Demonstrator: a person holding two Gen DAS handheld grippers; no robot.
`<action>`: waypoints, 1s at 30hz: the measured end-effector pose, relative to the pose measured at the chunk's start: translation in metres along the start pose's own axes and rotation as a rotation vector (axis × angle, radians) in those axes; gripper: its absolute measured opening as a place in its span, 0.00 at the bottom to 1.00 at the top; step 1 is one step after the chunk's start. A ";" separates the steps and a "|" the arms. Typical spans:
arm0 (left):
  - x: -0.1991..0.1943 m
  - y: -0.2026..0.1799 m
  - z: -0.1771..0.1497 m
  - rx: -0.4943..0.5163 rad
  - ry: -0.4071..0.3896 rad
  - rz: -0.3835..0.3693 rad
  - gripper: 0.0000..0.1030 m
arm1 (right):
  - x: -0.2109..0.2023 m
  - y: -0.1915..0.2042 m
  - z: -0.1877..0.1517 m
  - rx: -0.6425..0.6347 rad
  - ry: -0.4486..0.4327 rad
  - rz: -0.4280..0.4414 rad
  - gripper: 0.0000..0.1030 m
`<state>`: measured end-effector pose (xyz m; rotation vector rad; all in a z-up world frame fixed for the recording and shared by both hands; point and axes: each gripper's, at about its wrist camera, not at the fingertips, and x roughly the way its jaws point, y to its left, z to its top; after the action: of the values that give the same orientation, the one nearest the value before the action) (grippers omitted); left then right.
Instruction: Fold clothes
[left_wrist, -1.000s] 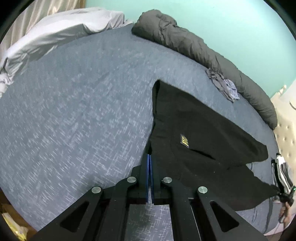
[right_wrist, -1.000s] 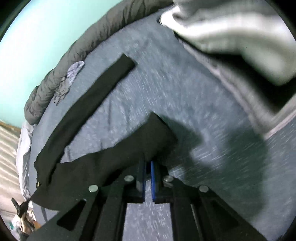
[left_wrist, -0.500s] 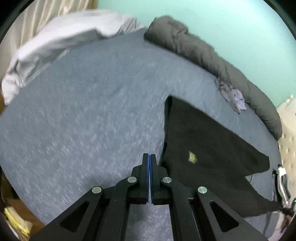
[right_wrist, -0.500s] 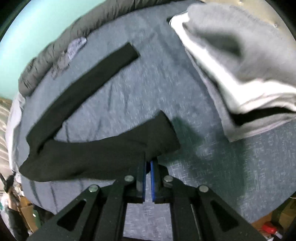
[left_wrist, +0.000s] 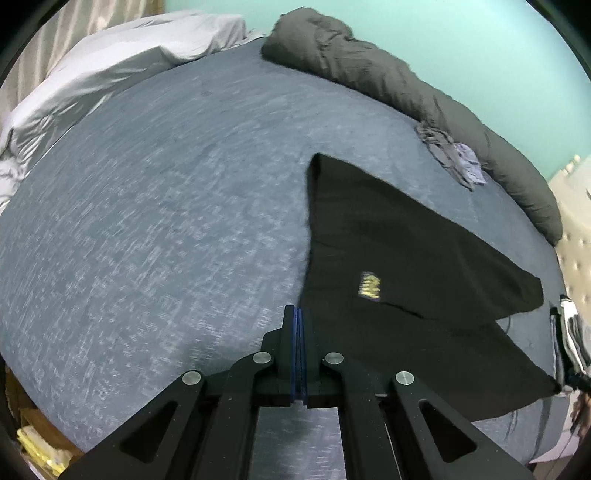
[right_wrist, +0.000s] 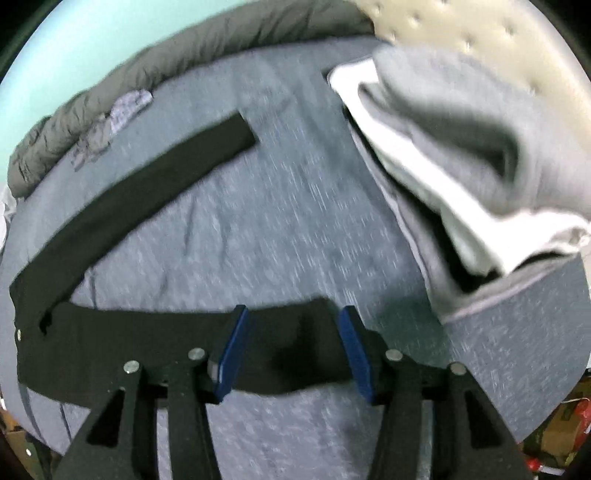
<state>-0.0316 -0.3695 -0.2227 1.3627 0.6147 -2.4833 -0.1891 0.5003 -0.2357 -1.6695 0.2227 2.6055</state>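
Black trousers (left_wrist: 399, 258) with a small yellow logo lie spread on the blue-grey bed. In the left wrist view my left gripper (left_wrist: 297, 314) is shut, its tips at the trousers' near left edge; whether cloth is pinched between them I cannot tell. In the right wrist view the trousers (right_wrist: 122, 206) show as two long legs. My right gripper (right_wrist: 293, 314) is open, its blue pads either side of the near leg's end, which lies flat on the bed.
A rolled dark grey duvet (left_wrist: 406, 85) runs along the far edge by the teal wall. A small crumpled grey garment (left_wrist: 454, 158) lies beside it. White bedding (left_wrist: 110, 70) sits far left. A pile of grey and white clothes (right_wrist: 461, 147) lies right of the right gripper.
My right gripper has opened and let go of the trouser leg end, which now lies flat. The left gripper has stayed shut at the trousers' edge, shifting a little.
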 end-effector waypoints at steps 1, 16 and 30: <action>-0.001 -0.005 0.001 0.009 -0.002 -0.005 0.06 | -0.004 0.007 0.001 0.005 -0.017 0.031 0.50; 0.015 -0.055 0.011 0.093 0.018 -0.001 0.47 | 0.026 0.232 -0.044 -0.034 -0.010 0.531 0.59; 0.068 -0.053 0.022 0.188 -0.004 0.089 0.52 | 0.089 0.330 -0.099 -0.082 -0.021 0.633 0.59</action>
<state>-0.1057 -0.3341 -0.2569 1.4162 0.3183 -2.5240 -0.1731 0.1562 -0.3241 -1.8321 0.7675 3.0927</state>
